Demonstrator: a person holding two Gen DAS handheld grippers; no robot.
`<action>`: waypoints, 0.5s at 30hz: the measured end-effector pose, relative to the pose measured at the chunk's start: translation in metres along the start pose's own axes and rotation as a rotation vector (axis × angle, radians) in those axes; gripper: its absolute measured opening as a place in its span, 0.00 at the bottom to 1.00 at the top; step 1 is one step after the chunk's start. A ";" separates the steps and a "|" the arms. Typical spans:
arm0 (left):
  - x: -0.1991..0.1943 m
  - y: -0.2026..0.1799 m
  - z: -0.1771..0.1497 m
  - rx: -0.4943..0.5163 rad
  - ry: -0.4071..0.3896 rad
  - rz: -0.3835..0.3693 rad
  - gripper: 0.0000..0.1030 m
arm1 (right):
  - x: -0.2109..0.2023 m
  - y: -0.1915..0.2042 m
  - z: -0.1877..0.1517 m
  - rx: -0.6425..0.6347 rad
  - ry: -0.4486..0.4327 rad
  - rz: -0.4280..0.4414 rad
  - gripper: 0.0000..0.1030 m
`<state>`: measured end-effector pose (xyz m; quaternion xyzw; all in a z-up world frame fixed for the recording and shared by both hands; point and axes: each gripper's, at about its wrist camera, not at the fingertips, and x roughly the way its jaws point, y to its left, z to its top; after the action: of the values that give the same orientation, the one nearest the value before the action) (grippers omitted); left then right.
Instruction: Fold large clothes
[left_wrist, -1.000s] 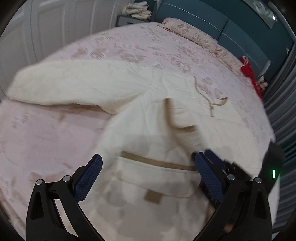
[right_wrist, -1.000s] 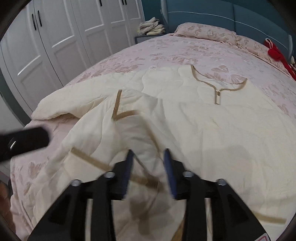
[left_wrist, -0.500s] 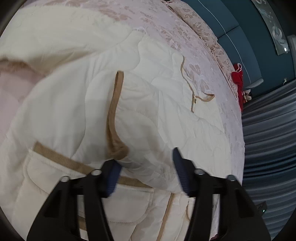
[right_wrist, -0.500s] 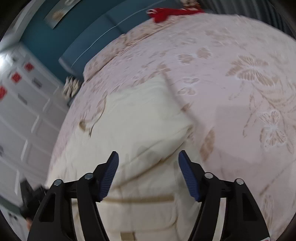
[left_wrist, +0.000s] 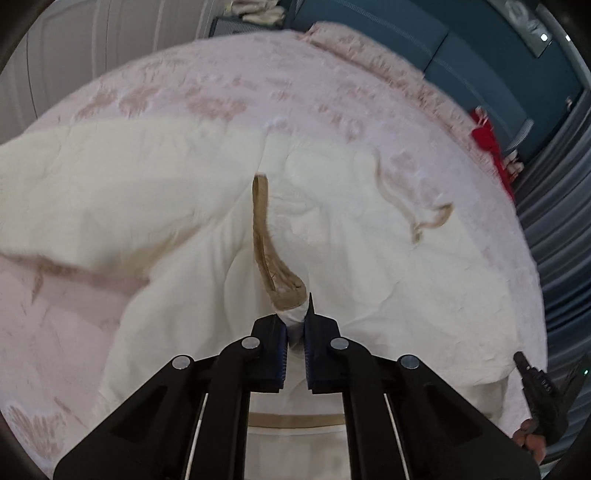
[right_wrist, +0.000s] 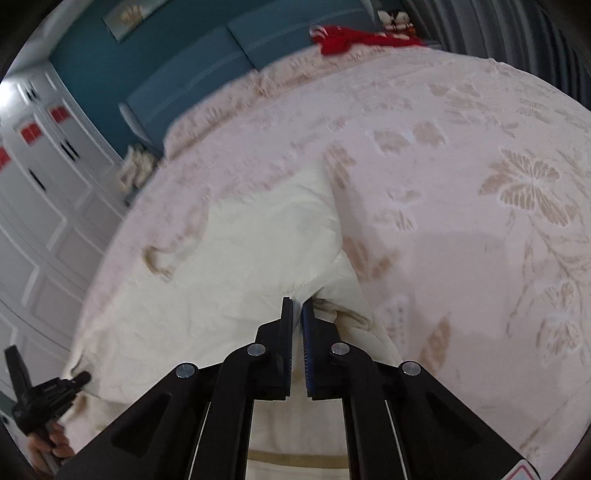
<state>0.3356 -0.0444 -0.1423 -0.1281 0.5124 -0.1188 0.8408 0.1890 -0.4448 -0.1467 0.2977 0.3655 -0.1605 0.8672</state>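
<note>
Cream quilted garment (left_wrist: 155, 206), tan-trimmed, spread on the pink floral bed (right_wrist: 461, 192): left claw (left_wrist: 294, 325), open a moment ago, now clenched on a tan-edged fold, right claw (right_wrist: 297, 314) apparently clenched on the garment's edge, so folding can begin.

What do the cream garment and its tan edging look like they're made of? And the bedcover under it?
Cream garment: looks like soft padded, quilted fabric, matte; puffy creases and stitch lines show. Tan edging: seems a flat woven or ribbed binding tape, slightly fuzzy at its edges. Bedcover: apparently pale pink woven cloth with raised tan butterfly and floral patterns, faint sheen. Fibre content cannot be told.
</note>
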 end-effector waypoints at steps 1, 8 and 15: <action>0.007 0.003 -0.007 0.005 0.018 0.014 0.06 | 0.013 -0.007 -0.006 0.002 0.035 -0.036 0.04; 0.020 -0.002 -0.026 0.081 0.002 0.098 0.09 | 0.017 -0.011 -0.018 -0.066 0.062 -0.119 0.07; -0.050 -0.002 -0.001 0.059 -0.182 0.111 0.42 | -0.052 0.028 -0.005 -0.165 -0.117 -0.188 0.20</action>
<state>0.3126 -0.0301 -0.1003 -0.0851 0.4364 -0.0750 0.8926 0.1652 -0.4168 -0.1003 0.1801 0.3524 -0.2277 0.8897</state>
